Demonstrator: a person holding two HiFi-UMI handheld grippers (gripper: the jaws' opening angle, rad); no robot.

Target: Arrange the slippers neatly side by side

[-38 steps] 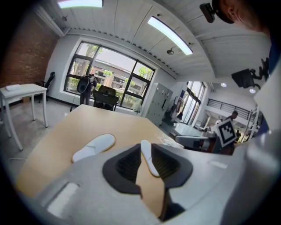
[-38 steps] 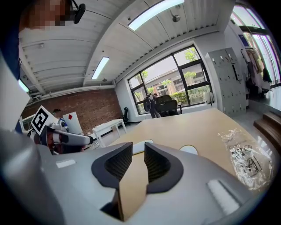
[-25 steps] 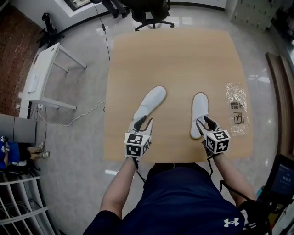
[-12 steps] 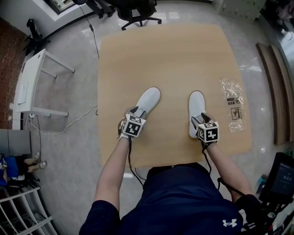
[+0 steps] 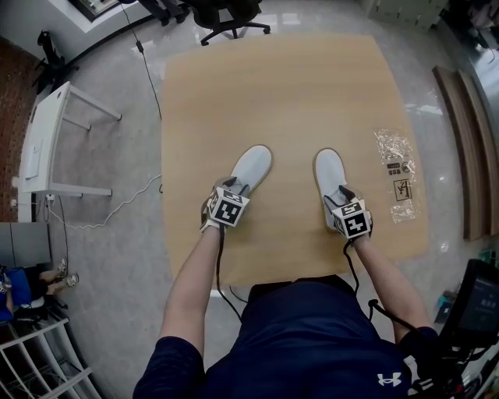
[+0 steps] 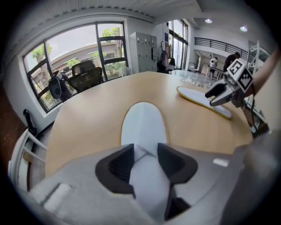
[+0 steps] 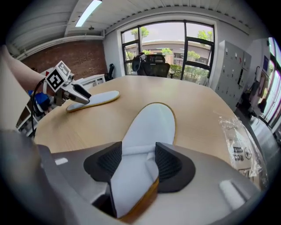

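My left tongs (image 5: 233, 188) have just spread astride the left slipper (image 5: 252, 164); the right tongs (image 5: 341, 195) are closing round the right slipper (image 5: 329, 171), so aligning comes next.

I see a light wooden surface (image 5: 288, 93) standing on a glossy grey tiled floor (image 5: 117, 257). A white side table (image 5: 47, 140) stands to its left and a black office chair (image 5: 230, 15) at its far edge. There are big dark-framed windows (image 7: 169, 44) with daylight and trees outside, a brick wall (image 7: 74, 57) to one side, tall grey lockers (image 7: 232, 66) to the other, and a lit ceiling strip light (image 7: 90, 11).
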